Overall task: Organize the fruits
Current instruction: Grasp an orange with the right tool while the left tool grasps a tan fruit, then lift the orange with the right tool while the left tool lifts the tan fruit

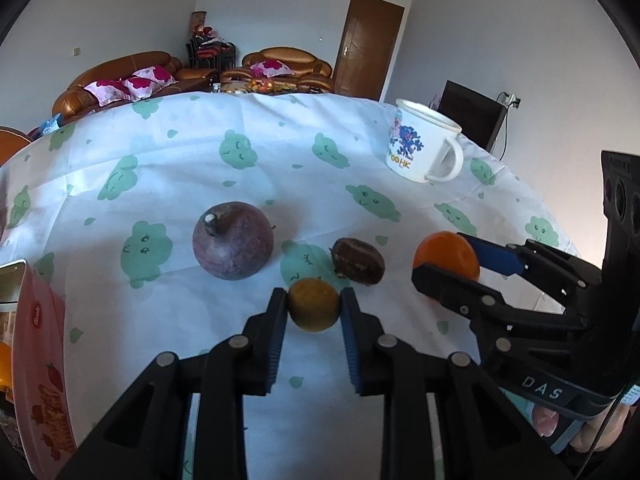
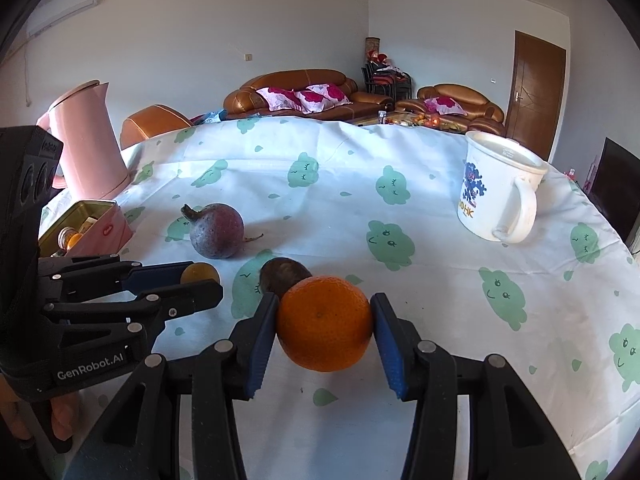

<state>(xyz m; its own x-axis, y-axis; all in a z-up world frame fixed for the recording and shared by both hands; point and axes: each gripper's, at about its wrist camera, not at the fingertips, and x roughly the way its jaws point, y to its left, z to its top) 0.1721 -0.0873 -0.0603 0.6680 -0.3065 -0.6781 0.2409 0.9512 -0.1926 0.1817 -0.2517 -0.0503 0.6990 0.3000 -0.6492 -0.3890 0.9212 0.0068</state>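
Note:
My left gripper (image 1: 314,306) is shut on a small yellow-brown fruit (image 1: 313,304), just above the tablecloth; it also shows in the right wrist view (image 2: 199,273). My right gripper (image 2: 325,322) is shut on an orange (image 2: 325,323), seen from the left wrist view (image 1: 446,258) at the right. A purple-brown round fruit with a stem (image 1: 233,240) lies on the cloth beyond the left gripper. A dark brown chocolate-coloured piece (image 1: 358,260) lies between the two grippers, partly hidden behind the orange in the right wrist view (image 2: 282,274).
A pink tin box (image 2: 94,224) stands open at the left with items inside; it fills the left edge of the left wrist view (image 1: 40,380). A pink kettle (image 2: 86,140) stands behind it. A white enamel mug (image 2: 496,192) stands at the far right.

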